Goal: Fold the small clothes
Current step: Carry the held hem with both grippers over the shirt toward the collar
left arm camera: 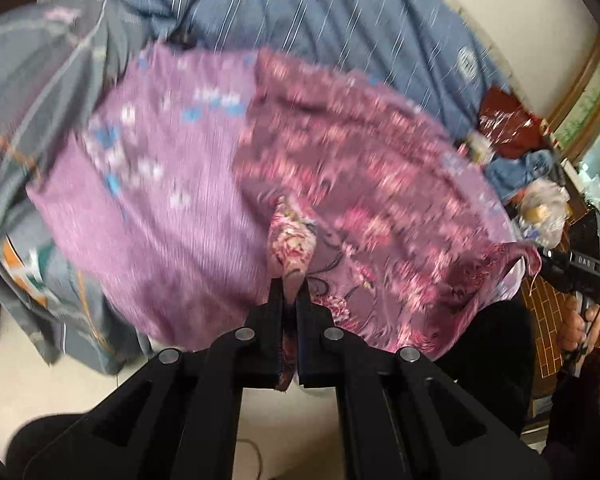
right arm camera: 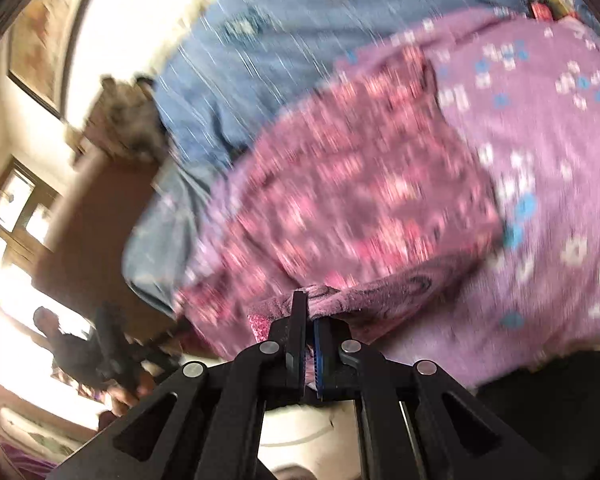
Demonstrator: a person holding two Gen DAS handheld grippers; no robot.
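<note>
A small purple garment with pink flower print (left arm camera: 352,184) lies spread over a lilac cloth with blue and white flowers (left arm camera: 156,184) on the bed. My left gripper (left arm camera: 289,286) is shut on a pinched edge of the pink-flowered garment. My right gripper (right arm camera: 309,308) is shut on another edge of the same garment (right arm camera: 340,200), which bunches at its tips. The right gripper also shows at the right edge of the left wrist view (left arm camera: 576,268), held in a hand. Both views are motion-blurred.
A blue striped quilt (left arm camera: 320,12) covers the bed behind the clothes. A grey patterned sheet (left arm camera: 32,92) hangs at the left. Bags and clutter (left arm camera: 512,128) sit at the right. A brown wooden cabinet (right arm camera: 96,216) stands left of the bed.
</note>
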